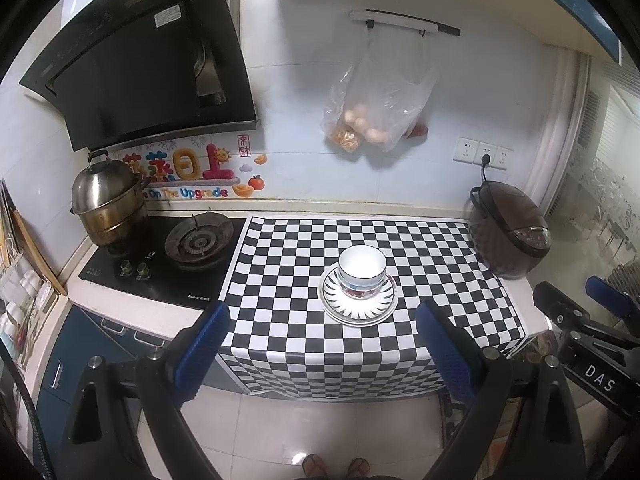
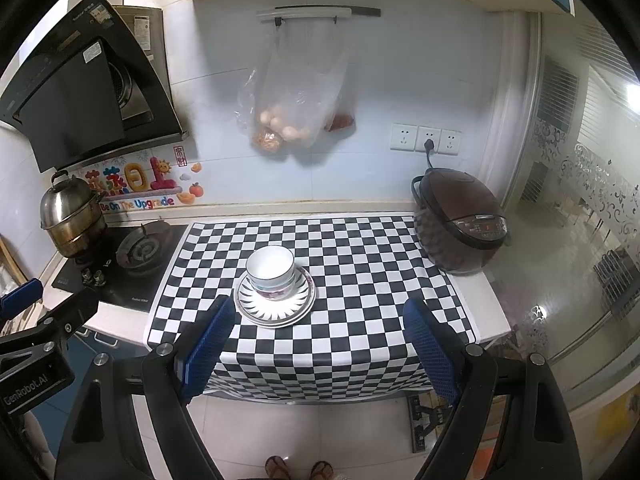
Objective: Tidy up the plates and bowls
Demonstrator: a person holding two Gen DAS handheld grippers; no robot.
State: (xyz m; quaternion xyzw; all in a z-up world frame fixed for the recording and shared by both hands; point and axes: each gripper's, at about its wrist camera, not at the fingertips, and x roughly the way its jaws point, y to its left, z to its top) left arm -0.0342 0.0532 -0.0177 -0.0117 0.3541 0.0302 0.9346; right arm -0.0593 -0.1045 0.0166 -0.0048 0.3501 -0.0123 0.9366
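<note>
On the black-and-white checkered cloth covering the surface, glossy white ceramic bowls sit nested on a stack of round, ray-patterned plates, centred. Stacking looks finished, or not yet undone. Left gripper and right gripper hover short of the edge, jaws spread, empty. Any next lift needs a steady rim pinch; glazed ware is slippery.

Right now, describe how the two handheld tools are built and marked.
Both are matte black frames with silver screw heads and two long fingers faced with textured blue pads. The left tool has them, as does the right tool. White lettering marks the bodies: "DAS" on the right tool, seen from the left camera, and "GenRobot.AI" on the left tool. No cables show.
</note>
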